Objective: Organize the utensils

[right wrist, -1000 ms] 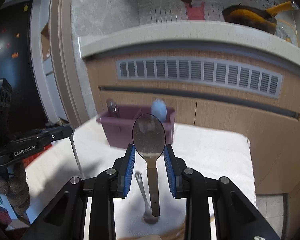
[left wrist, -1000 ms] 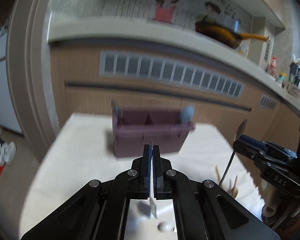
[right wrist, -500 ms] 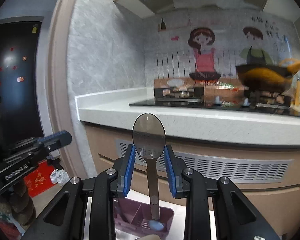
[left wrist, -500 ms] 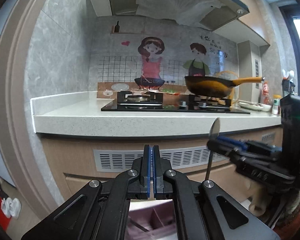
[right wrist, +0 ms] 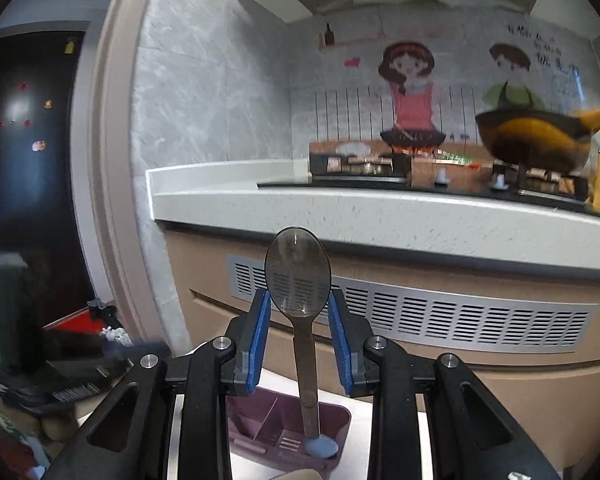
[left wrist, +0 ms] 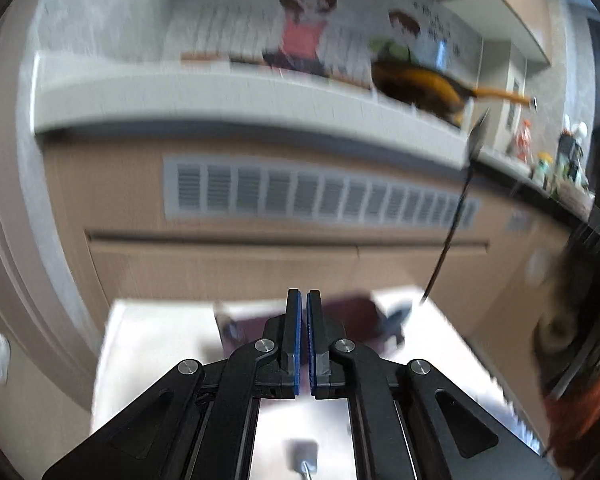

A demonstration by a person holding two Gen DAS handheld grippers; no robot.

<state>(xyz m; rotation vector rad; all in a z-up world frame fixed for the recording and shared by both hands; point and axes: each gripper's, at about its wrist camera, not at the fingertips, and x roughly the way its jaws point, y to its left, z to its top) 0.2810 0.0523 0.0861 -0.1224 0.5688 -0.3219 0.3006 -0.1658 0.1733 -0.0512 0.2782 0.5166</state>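
Gripping the spoon (right wrist: 298,280) by its bowl edges, right gripper (right wrist: 298,314) hangs it handle-down over the purple caddy (right wrist: 332,412) at 6 o'clock, left gripper (left wrist: 302,320) clamped empty; risk: handle catches the blue utensil (right wrist: 321,447) or divider on release, tipping out.

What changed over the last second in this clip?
The left tool let go of its utensil, rose, and now tips back down, shut and empty. The right tool lifted the spoon above the purple caddy. The spoon stays upright in the same grip.
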